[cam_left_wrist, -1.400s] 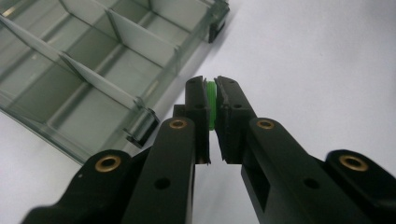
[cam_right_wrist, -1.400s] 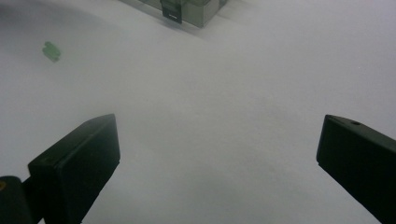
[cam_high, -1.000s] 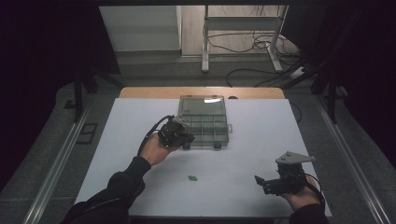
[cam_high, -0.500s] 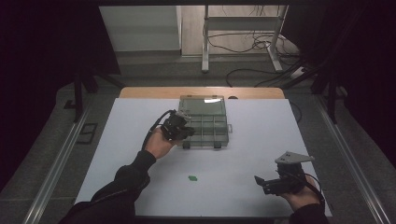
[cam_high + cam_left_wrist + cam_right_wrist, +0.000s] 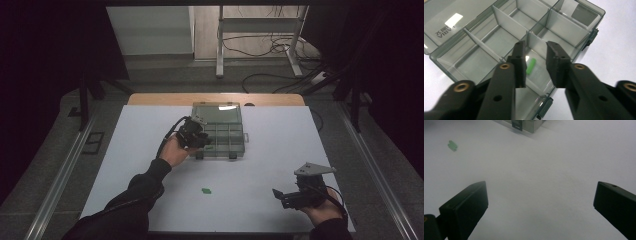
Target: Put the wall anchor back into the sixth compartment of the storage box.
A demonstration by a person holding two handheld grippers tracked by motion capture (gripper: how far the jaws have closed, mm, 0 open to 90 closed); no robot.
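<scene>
A clear grey compartment box [image 5: 235, 149] lies open at the table's far middle, its lid [image 5: 217, 111] folded back. My left gripper [image 5: 201, 139] hangs over the box's near-left corner. In the left gripper view its jaws [image 5: 536, 47] have just been opening and stand a little apart. A small green piece [image 5: 531, 66] lies free on the floor of the compartment below the gap, clear of both pads. A second green piece [image 5: 205, 190] lies on the white table in front of the box. My right gripper [image 5: 278, 195] rests at the front right, open wide with nothing between its jaws [image 5: 540, 195].
The box [image 5: 599, 11] has several compartments split by grey dividers, with latches on its near wall. The loose green piece [image 5: 452, 145] sits far left in the right gripper view. Beyond the table are a wooden edge [image 5: 215, 98], a stand and floor cables.
My left hand has moved a little forward and right, over the box, and its jaws have parted. The right hand has not moved.
</scene>
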